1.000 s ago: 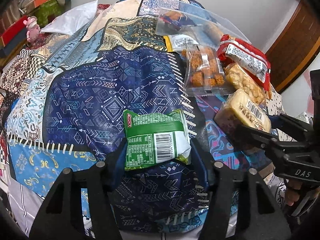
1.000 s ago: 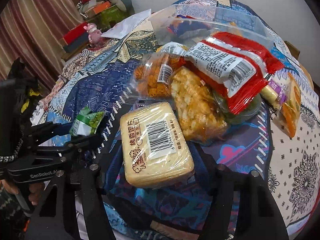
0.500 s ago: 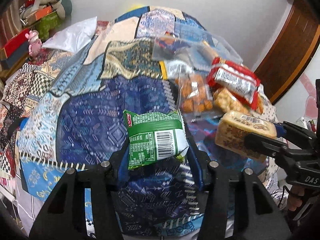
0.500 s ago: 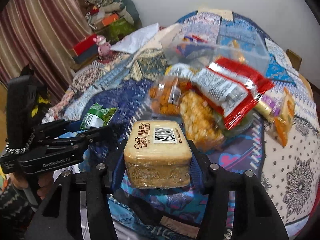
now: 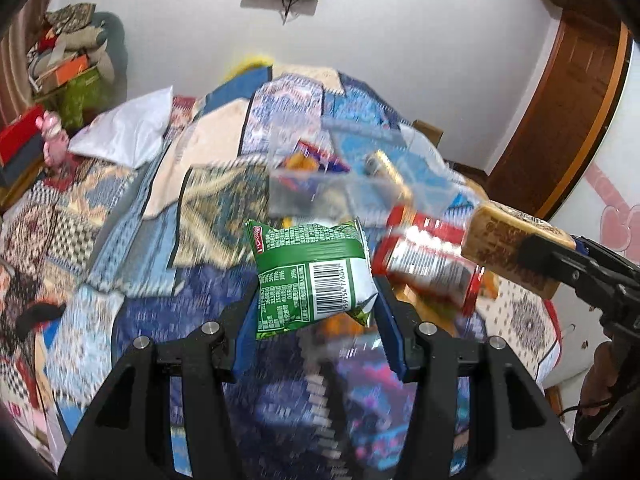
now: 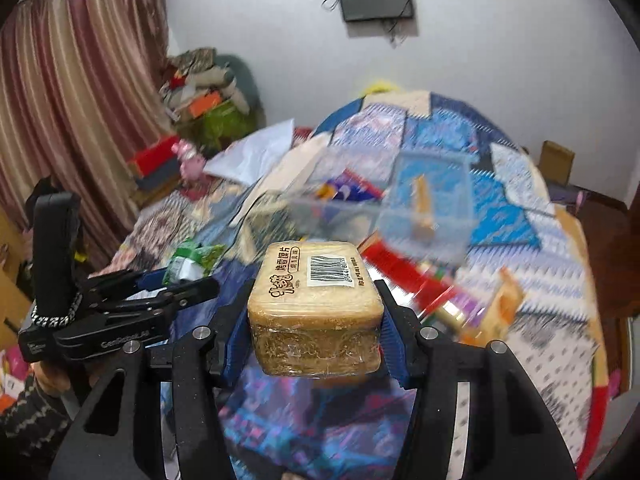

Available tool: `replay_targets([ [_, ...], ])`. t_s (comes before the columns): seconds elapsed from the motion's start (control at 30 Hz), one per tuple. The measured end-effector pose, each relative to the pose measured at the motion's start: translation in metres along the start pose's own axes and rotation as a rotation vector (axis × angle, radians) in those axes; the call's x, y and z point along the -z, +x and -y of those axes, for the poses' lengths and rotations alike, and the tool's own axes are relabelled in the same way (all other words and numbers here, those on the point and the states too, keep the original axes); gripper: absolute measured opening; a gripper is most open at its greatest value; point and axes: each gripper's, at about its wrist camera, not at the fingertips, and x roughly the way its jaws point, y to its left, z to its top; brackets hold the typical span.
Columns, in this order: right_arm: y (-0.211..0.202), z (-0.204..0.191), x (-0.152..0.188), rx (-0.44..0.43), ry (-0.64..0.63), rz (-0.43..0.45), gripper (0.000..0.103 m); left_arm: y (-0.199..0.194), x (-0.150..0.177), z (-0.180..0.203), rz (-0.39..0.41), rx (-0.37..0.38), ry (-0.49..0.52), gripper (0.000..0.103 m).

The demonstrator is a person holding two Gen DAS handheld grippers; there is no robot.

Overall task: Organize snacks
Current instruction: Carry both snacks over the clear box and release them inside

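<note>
Above the patchwork bed [image 5: 168,264], we hold our left tool [image 5: 316,312] clamped on a green snack packet [image 5: 312,276] and our right tool [image 6: 316,316] clamped on a wrapped tan cake block [image 6: 316,300], both lifted short of the clear plastic bin [image 6: 404,204] that lies ahead.

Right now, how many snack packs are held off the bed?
2. The green packet sits between the left gripper fingers; the wrapped toast block between the right gripper fingers. Others lie blurred on the quilt.
</note>
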Motion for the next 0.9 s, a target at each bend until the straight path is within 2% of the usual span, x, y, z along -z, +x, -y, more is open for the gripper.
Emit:
replay_targets([
  [0.2, -0.001, 0.033, -0.031, 0.063, 0.035, 0.063, 0.052, 0.015, -0.045, 0.015, 0.041, 0.011, 0.035, 0.052],
  [0.47, 0.022, 0.075, -0.066, 0.123, 0.074, 0.096, 0.052, 0.059, -0.096, 0.022, 0.035, 0.033, 0.038, 0.052],
  [0.63, 0.052, 0.095, -0.077, 0.14, 0.093, 0.069, 0.052, 0.1, -0.113, 0.029, -0.005, 0.041, 0.055, 0.052],
  [0.9, 0.109, 0.116, -0.08, 0.165, 0.082, -0.025, 0.052, 0.166, -0.126, 0.042, -0.092, 0.037, 0.115, 0.052],
])
